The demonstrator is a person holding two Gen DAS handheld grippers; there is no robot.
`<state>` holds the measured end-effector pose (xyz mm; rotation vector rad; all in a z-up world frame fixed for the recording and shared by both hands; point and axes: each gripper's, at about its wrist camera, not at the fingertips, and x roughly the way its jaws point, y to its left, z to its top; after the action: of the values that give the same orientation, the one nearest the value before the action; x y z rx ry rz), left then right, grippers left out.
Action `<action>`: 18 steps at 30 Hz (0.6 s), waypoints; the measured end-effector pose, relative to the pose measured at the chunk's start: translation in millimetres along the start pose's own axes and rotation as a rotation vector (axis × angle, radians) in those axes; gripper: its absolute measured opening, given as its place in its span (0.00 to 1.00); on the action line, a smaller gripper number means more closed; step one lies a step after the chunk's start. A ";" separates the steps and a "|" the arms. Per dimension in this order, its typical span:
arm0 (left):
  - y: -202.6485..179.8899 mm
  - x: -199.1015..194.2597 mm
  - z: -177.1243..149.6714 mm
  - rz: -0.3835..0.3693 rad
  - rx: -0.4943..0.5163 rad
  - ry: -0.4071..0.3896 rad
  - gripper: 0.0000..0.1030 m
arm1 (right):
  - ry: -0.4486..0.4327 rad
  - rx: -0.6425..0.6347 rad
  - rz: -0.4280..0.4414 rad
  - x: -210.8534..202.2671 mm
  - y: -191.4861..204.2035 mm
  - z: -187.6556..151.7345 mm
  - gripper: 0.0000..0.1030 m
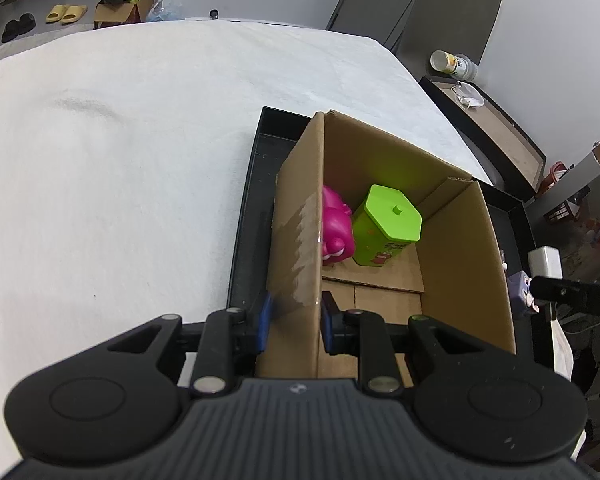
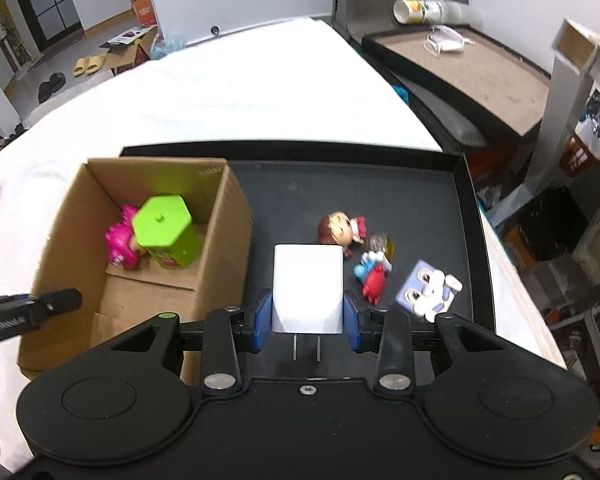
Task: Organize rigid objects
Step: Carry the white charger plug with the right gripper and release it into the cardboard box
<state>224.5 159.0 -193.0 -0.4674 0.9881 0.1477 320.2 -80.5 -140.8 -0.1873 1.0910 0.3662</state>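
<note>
My left gripper (image 1: 294, 322) had its jaws clamped on the near wall of the cardboard box (image 1: 460, 248), which sat in the black tray (image 1: 244, 240) on the white-covered tabletop (image 1: 120, 180). Inside the box, toward the middle of the frame, stood a green hexagonal tin (image 1: 386, 226) with a pink toy (image 1: 336, 232) right beside it, though the box wall cut off part of the toy, so I couldn't tell what it was.

My right gripper (image 2: 307, 318) had its jaws gripping a white plug adapter (image 2: 307, 288), prongs pointing back at the camera. It hid part of a brown-haired doll (image 2: 338, 229) behind it. On the tray floor at right of centre lay a red and blue figure (image 2: 372, 276) and a bunny toy (image 2: 430, 290); a small brownish thing between them was too blurry to make out.
</note>
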 end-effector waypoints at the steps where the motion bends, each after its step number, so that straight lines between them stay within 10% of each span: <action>1: 0.2 -0.3 -0.4 -0.001 0.000 0.000 0.22 | -0.005 -0.003 0.001 -2.0 2.2 1.3 0.35; 18: 8.6 -1.6 0.3 -0.039 -0.030 0.004 0.23 | -0.051 -0.085 0.016 -11.6 50.8 30.0 0.35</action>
<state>221.0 167.0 -194.2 -0.5138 0.9809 0.1272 321.0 -26.1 -115.4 -0.2438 1.0283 0.4303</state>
